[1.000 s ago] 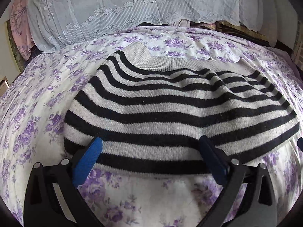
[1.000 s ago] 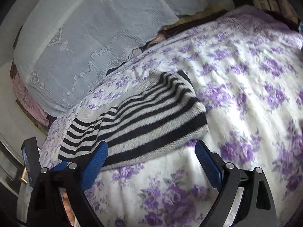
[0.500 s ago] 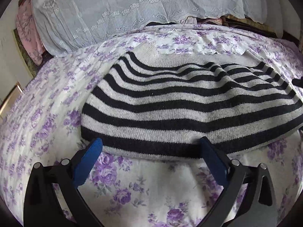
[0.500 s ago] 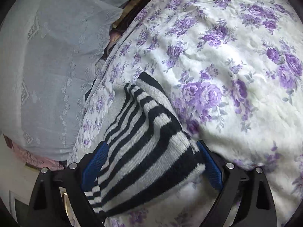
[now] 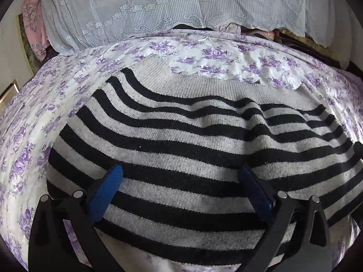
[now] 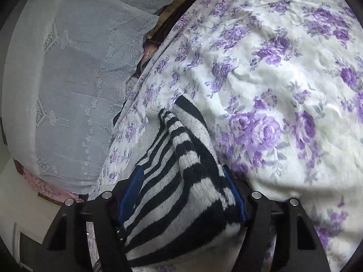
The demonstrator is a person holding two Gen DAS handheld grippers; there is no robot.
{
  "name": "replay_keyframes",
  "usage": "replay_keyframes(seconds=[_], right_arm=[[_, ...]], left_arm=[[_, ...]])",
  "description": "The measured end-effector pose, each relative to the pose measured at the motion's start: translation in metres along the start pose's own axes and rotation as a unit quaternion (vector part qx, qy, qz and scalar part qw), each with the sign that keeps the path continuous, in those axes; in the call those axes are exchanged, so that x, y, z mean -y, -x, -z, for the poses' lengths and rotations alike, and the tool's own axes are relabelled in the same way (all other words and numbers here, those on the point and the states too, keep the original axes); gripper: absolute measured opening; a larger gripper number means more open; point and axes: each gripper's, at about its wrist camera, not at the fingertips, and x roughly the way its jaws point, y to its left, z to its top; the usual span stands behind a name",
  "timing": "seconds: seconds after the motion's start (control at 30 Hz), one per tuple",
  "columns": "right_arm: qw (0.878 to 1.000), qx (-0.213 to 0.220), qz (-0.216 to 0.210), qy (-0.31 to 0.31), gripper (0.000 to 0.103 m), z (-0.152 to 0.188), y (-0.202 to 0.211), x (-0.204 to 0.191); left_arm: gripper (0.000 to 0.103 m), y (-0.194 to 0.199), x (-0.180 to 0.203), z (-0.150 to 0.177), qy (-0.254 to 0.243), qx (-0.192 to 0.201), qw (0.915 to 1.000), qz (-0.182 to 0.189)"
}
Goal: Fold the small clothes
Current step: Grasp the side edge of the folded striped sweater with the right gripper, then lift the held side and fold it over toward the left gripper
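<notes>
A grey and black striped sweater lies spread flat on a floral bedspread. My left gripper hovers over the sweater's near edge. It is open, its blue pads stand wide apart, and the knit lies flat under them. In the right wrist view the sweater's end is bunched up between the blue pads of my right gripper. Its jaws are closing, and both pads press into the folds of cloth.
A pale lace cloth drapes over a pile at the far edge of the bed, also seen at the left as lace cloth. A pink cloth hangs at the far left. Bedspread stretches to the right of the sweater.
My left gripper drew back, then came forward over the sweater's near edge. My right gripper rolled, slid onto the sweater's end, and its jaws narrowed around the bunched cloth.
</notes>
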Motion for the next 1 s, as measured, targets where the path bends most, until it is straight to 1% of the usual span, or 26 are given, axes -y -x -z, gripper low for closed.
replay_keyframes(seconds=[0.03,0.07,0.13,0.2,0.27,0.33,0.37,0.43,0.47,0.53,0.67,0.73,0.83,0.93,1.0], right_arm=[[1.000,0.006,0.006,0.005,0.059,-0.001,-0.004,-0.001],[1.000,0.012,0.009,0.007,0.055,-0.002,-0.008,0.000],[1.000,0.015,0.007,-0.006,0.035,-0.005,-0.014,0.004],[0.999,0.011,-0.014,-0.035,0.027,-0.010,-0.018,0.013],[0.998,0.006,-0.034,-0.047,0.026,-0.013,-0.023,0.016],[0.998,0.002,-0.035,-0.046,0.025,-0.014,-0.025,0.016],[0.998,0.004,-0.036,-0.049,0.025,-0.014,-0.025,0.016],[0.998,0.008,-0.046,-0.038,0.026,-0.013,-0.025,0.015],[0.998,0.005,-0.047,-0.032,0.026,-0.013,-0.026,0.015],[0.998,-0.008,-0.052,-0.022,0.027,-0.015,-0.027,0.014],[0.998,-0.027,-0.054,-0.015,0.024,-0.018,-0.030,0.014],[0.998,-0.031,-0.058,-0.014,0.023,-0.017,-0.030,0.013],[0.997,-0.017,-0.069,-0.017,0.022,-0.015,-0.025,0.013],[0.998,-0.001,-0.066,0.019,0.022,-0.014,-0.017,0.001],[0.997,0.005,-0.057,0.044,0.022,-0.013,-0.016,-0.007]], left_arm=[[0.099,-0.002,-0.001,0.001,0.003,-0.006,1.0000,0.003],[0.099,-0.002,-0.001,0.002,0.004,-0.006,1.0000,0.003],[0.099,-0.003,0.002,0.002,0.000,-0.006,1.0000,-0.002],[0.099,-0.002,0.005,-0.002,-0.008,-0.013,0.9998,-0.012],[0.099,0.001,0.011,-0.010,-0.023,-0.013,0.9992,-0.031],[0.099,0.002,0.016,-0.018,-0.031,-0.004,0.9978,-0.058],[0.099,0.000,0.018,-0.021,-0.033,-0.003,0.9974,-0.064],[0.099,-0.013,0.024,-0.024,-0.041,-0.017,0.9966,-0.070],[0.099,-0.018,0.024,-0.022,-0.038,-0.015,0.9967,-0.070],[0.099,-0.017,0.020,-0.017,-0.022,0.003,0.9979,-0.060],[0.099,-0.019,0.008,-0.016,0.002,-0.008,0.9996,-0.027],[0.099,-0.020,0.006,-0.015,0.006,-0.009,0.9998,-0.019],[0.099,-0.018,0.008,-0.014,0.001,-0.006,0.9998,-0.019],[0.099,-0.019,0.010,-0.016,-0.004,-0.007,0.9997,-0.023],[0.098,-0.018,0.013,-0.019,-0.012,-0.012,0.9994,-0.032]])
